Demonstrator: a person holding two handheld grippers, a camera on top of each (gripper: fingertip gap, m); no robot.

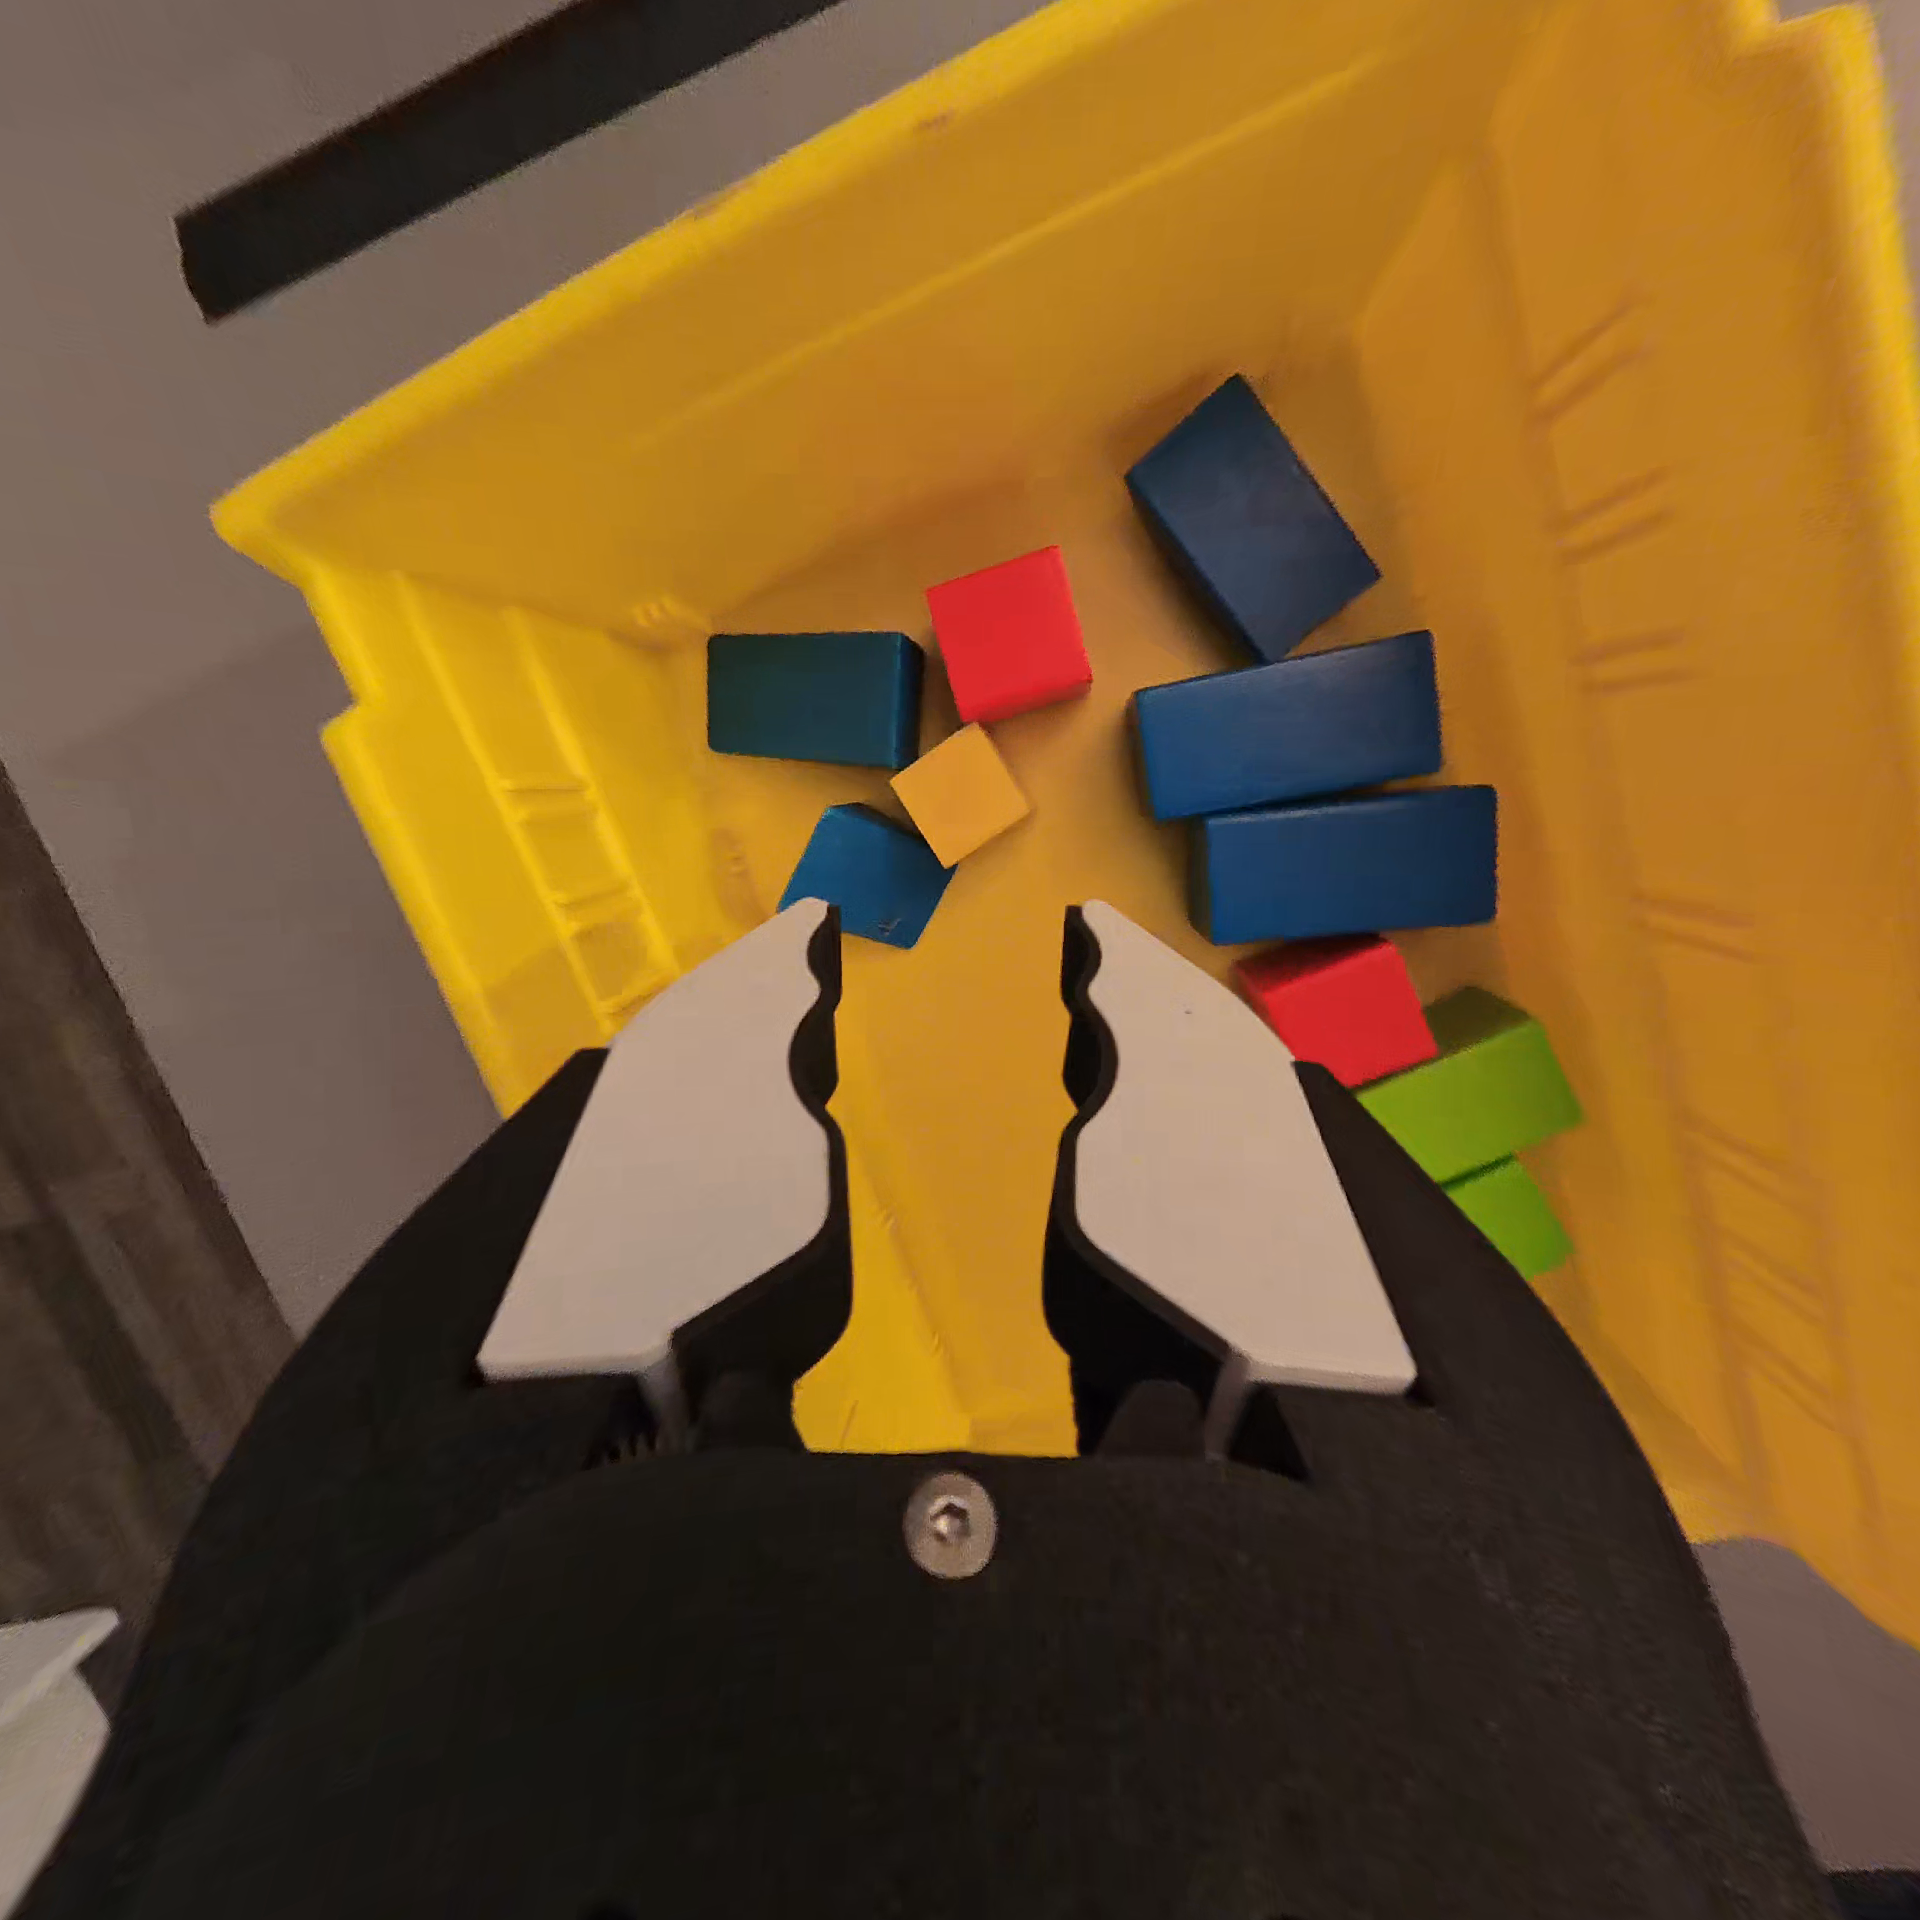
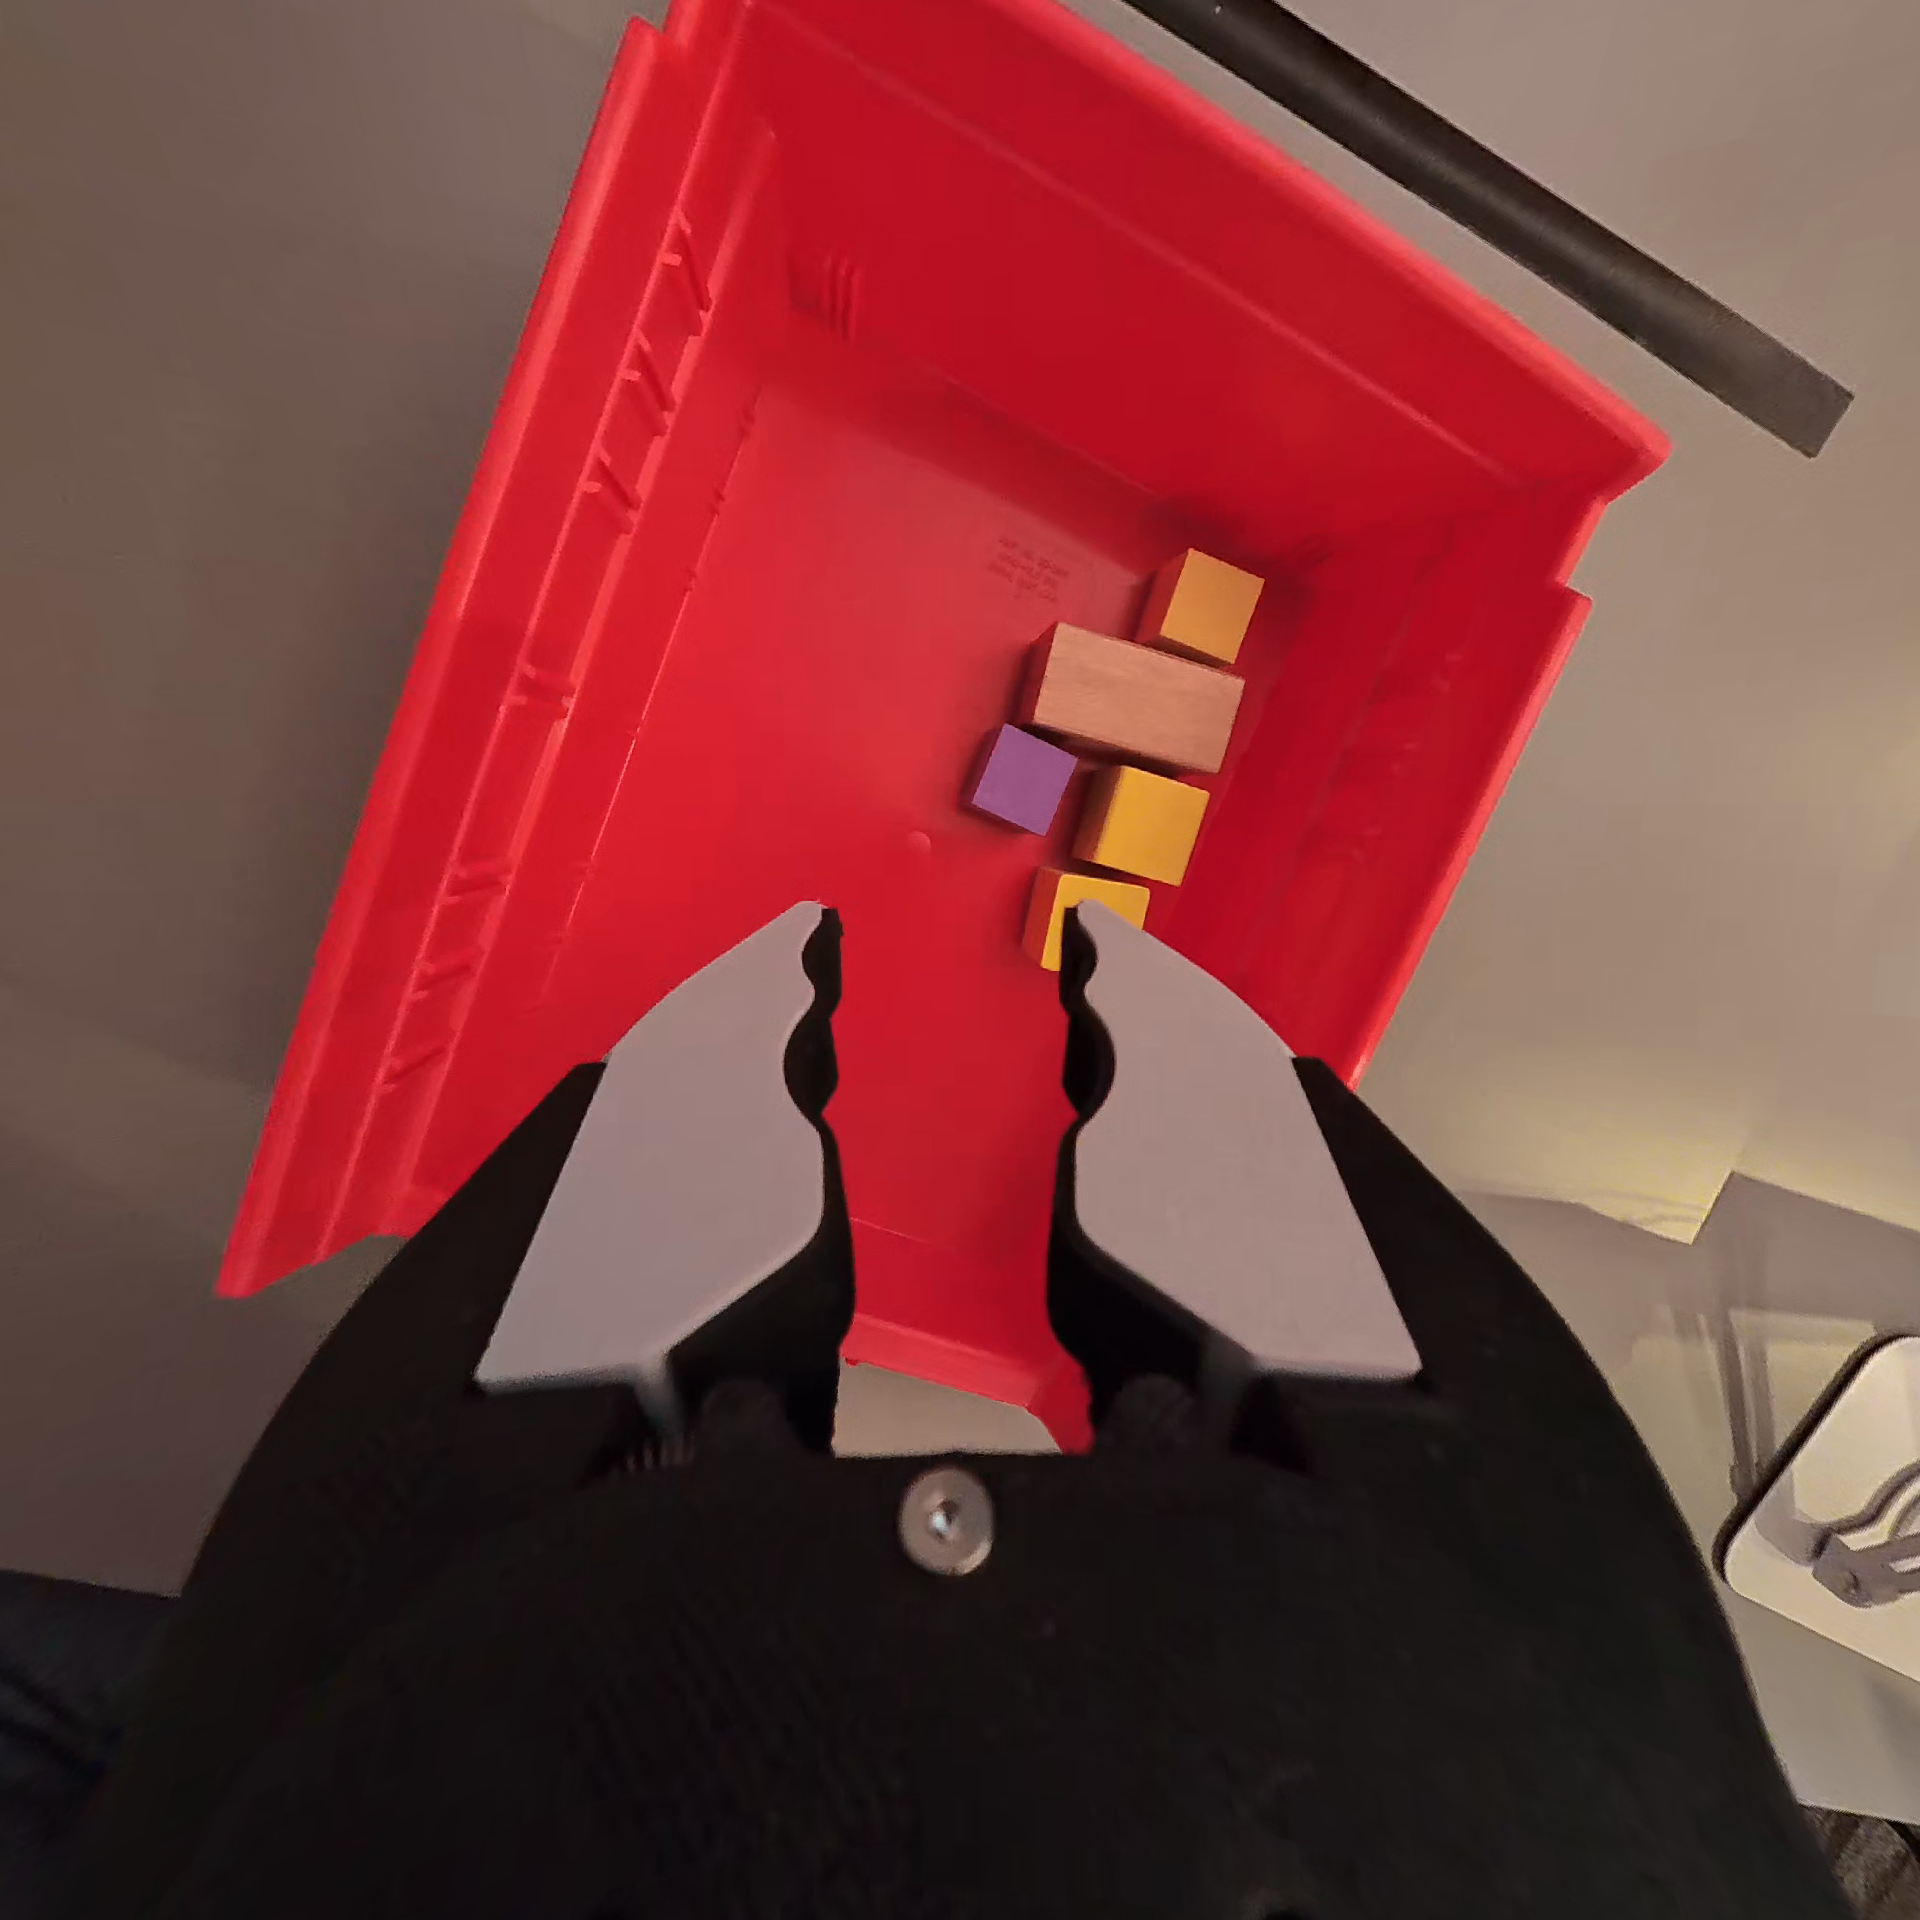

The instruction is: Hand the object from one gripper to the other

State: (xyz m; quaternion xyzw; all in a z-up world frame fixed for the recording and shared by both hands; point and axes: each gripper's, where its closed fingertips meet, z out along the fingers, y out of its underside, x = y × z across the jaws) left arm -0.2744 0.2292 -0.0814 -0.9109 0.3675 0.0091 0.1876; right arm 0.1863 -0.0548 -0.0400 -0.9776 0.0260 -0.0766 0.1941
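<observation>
Left gripper [image 1: 948, 914]: your jaws stand apart, nothing between them; it hangs over the yellow bin [image 1: 935, 343].
Right gripper [image 2: 948, 920]: jaws apart too, nothing held; it hangs over the red bin [image 2: 1039, 260].
Object: no block is picked yet, so which one is to be handed over is a guess. Likeliest candidates lie just ahead of your left tips.
Key relation: the small blue block [image 1: 868, 873] sits just ahead-left of the left tips, tilted against the yellow cube [image 1: 958, 792], which touches it. The gap itself points at bare bin floor, so you would shift slightly left to straddle either.
Long axis: yellow cube has none; it sits diagonal to the jaws, corner toward you.
Nearer arm: left, in my judgement.
Around: teal block [image 1: 816, 696], red cube [image 1: 1008, 634], three long blue blocks [image 1: 1288, 722] to the right, a second red [image 1: 1335, 1003], green blocks [image 1: 1475, 1101].
Obstruction: the blue block leaning on the cube may get dragged.
Red bin: purple cube [image 2: 1023, 779], wood block [image 2: 1138, 701], orange cubes [image 2: 1143, 826]; one partly hidden by your right fingertip [image 2: 1101, 935].
</observation>
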